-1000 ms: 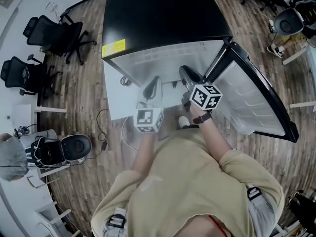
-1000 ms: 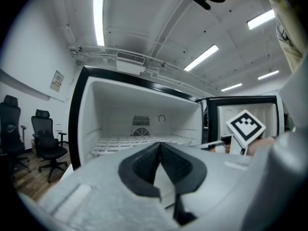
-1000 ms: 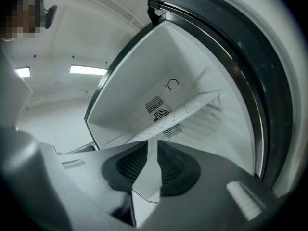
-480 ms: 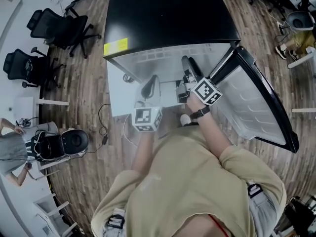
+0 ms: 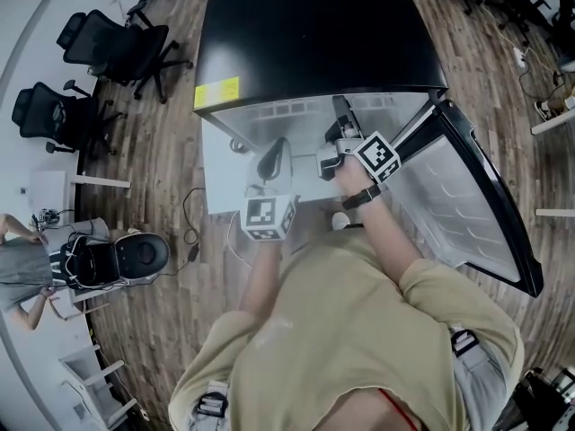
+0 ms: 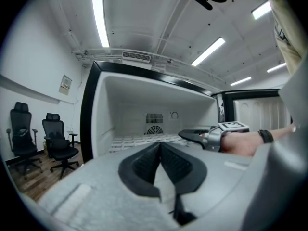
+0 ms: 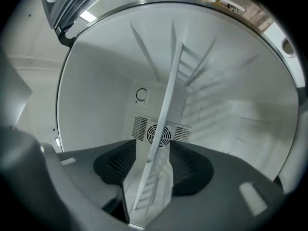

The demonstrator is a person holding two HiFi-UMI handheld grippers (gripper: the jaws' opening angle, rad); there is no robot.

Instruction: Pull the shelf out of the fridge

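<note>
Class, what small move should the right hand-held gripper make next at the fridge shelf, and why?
Probably close the right hand-held gripper on the shelf: its jaws have just been opening and stand apart with the shelf's edge between them, so pulling now would leave it behind.

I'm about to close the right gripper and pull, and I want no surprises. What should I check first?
1. The fridge door swung open: ok.
2. Edge of the shelf between the jaws of the right gripper: ok.
3. Pads of the right gripper pressing the shelf: not ok; its jaws have just been opening and stand wide.
4. The left gripper helping hold the shelf: not ok; shut, nothing between its jaws.
5. The shelf free to slide out: cannot tell.
</note>
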